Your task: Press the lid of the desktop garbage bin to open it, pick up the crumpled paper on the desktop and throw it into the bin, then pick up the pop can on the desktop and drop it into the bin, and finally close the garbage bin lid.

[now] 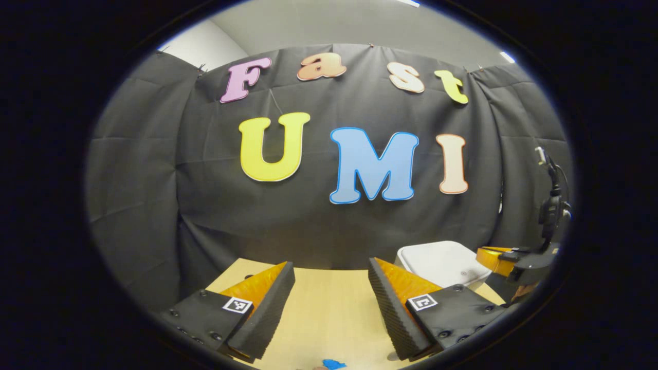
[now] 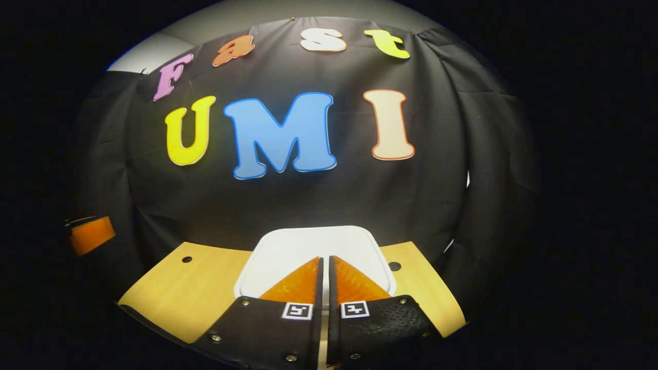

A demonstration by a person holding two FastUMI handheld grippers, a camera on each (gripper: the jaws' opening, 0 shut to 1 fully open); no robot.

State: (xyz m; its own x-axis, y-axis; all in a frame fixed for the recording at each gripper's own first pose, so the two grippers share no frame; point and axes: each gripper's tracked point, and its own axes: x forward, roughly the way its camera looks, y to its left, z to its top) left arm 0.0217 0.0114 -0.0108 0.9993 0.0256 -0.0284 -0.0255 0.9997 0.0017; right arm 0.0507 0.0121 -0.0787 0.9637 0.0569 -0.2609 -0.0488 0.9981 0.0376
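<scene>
Left gripper (image 1: 331, 275) sits above the pale wooden worktop (image 1: 329, 318), fingers spread wide apart and released, nothing between them. A small blue scrap (image 1: 334, 364) lies on the worktop at the bottom edge of the left gripper view, below the gap; what it is cannot be told. Right of the fingers, toward the rear of the worktop, stands the white garbage bin (image 1: 442, 262), lid down and flat. Further right in the same view, the right gripper (image 1: 506, 257) reaches in over the bin's right side, with a cabled mount rising above it. Right gripper view: at far left, part of the left gripper (image 2: 90, 234) shows at the edge. In the centre, the bin (image 2: 313, 244) lies straight ahead, lid closed. The right gripper (image 2: 325, 262) has its fingers clenched together, only a thin slit between them, gripping nothing, tips over the lid's near half; contact with the lid cannot be told. Worktop (image 2: 190, 288) shows to both sides of the bin, with a small dark hole on each side.
</scene>
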